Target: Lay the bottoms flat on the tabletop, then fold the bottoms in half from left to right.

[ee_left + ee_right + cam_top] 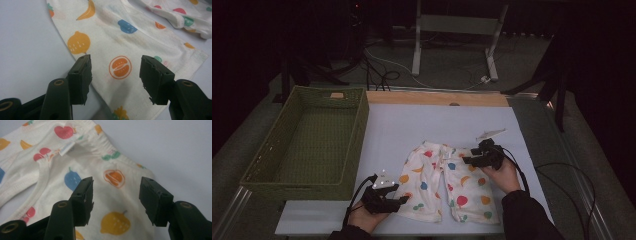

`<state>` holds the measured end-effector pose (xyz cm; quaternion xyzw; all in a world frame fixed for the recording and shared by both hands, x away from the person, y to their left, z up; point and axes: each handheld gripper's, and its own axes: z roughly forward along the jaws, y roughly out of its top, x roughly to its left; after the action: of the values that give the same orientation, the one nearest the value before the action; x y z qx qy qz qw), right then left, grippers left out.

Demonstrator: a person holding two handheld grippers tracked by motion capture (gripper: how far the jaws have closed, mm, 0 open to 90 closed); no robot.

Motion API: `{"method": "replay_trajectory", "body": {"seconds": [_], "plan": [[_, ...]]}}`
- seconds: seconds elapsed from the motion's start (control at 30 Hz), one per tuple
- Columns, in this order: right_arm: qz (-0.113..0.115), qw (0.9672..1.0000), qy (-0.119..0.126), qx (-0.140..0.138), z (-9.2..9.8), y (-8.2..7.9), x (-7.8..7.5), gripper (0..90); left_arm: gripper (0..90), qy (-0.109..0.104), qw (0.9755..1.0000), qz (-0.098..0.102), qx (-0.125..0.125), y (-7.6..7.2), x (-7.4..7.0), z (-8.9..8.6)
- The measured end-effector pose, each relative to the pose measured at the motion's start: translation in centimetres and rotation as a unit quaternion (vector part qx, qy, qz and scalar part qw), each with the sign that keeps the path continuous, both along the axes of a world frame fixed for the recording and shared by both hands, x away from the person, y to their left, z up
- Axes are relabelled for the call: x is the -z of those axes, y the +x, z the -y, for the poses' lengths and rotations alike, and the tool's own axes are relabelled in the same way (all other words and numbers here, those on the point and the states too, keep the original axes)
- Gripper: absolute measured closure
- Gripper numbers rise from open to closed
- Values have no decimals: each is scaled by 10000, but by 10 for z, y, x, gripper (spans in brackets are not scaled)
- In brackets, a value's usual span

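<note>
The fruit-print shorts [451, 182] are laid flat beside the empty basket [357, 145] — folding not begun. Left gripper [399, 201] and right gripper [468, 159] are held half open over them — nothing gripped.

A pale table [412, 120] carries fruit-print shorts [447, 182] and a green basket [312, 142].

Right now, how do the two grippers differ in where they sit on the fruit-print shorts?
The left gripper sits at a leg's hem edge near the table's front; the right gripper sits at the elastic waistband, farther back. The left one is half over bare table; the right one is over the shorts. Both are open, gripping nothing.
</note>
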<state>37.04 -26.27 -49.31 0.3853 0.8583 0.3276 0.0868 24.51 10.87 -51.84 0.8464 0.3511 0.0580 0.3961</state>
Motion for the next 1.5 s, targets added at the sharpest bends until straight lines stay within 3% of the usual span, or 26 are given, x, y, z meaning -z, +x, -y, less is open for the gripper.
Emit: {"method": "replay_trajectory", "body": {"seconds": [0.4,0.73,0.8,0.9,1.27,1.5], "plan": [[98,9998,100,-134,-18,7,-8,421,430,-11,10000,20,-2,-2,-1,-1],[-5,9998,96,-168,-33,21,-10,428,429,8,10000,1,11,-6,0,-3],[20,9996,105,-249,-42,24,-9,427,429,-5,10000,5,3,-6,-1,-4],[-138,9994,74,-300,-51,30,-10,410,429,13,10000,5,14,-7,-1,-4],[-107,9984,-30,-553,-90,55,-20,406,406,141,9999,10,-91,-16,1,-10],[-221,9973,-130,-688,-128,71,-7,422,413,317,9994,-8,-163,-26,3,-14]]}}
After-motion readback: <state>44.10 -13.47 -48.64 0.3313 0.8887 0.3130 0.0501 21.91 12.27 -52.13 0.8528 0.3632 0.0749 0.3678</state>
